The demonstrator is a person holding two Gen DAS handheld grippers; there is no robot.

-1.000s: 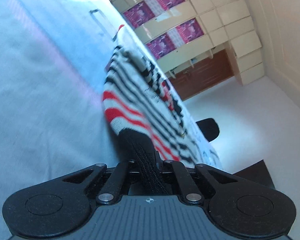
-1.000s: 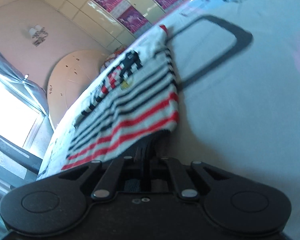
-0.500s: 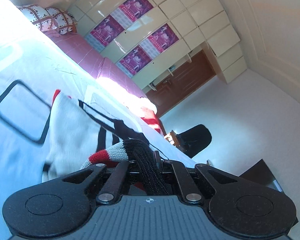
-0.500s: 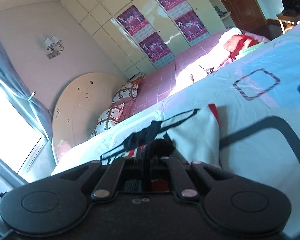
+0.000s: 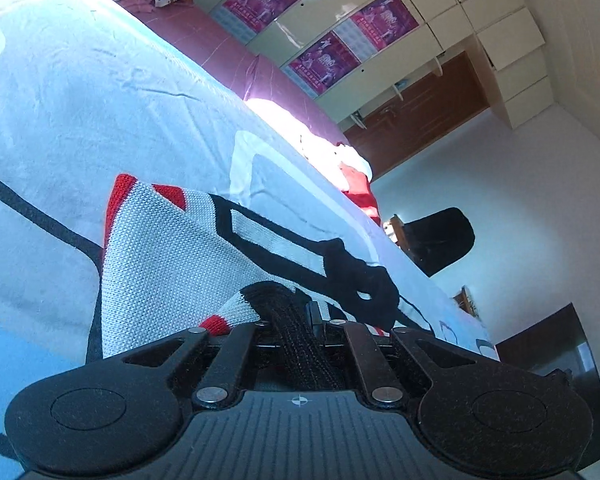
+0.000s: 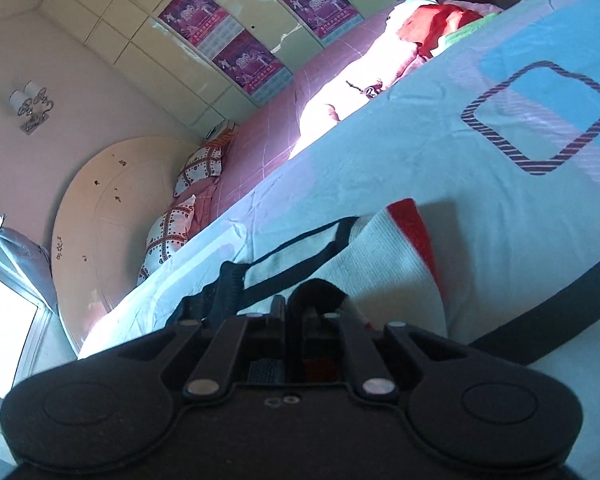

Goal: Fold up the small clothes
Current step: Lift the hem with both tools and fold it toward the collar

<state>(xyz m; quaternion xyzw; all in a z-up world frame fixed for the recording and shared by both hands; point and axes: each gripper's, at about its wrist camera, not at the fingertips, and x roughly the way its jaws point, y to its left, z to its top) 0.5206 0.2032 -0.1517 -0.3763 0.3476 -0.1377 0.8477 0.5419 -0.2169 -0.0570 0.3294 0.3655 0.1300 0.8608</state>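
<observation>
A knit sweater [image 5: 172, 248] in white with red and black trim lies folded over on the light blue bed sheet [image 5: 100, 100]. My left gripper [image 5: 300, 312] is shut on its black ribbed hem, low over the cloth. In the right wrist view the same sweater [image 6: 380, 264] lies just ahead. The jaws of my right gripper [image 6: 300, 308] are opening. The black hem still sits between them, bunched against the right finger, with a gap beside it.
Patterned pillows [image 6: 168, 236] and a round headboard [image 6: 100, 216] stand at the bed's far end. A pile of red and white clothes [image 6: 432, 24] lies on the pink cover. A wardrobe with posters [image 5: 340, 40] lines the wall; a black chair [image 5: 440, 240] stands past the bed's edge.
Both grippers carried the hem forward across the bed. The striped front that hung in view is now folded under, and the plain knit side shows. The right jaws have parted a little.
</observation>
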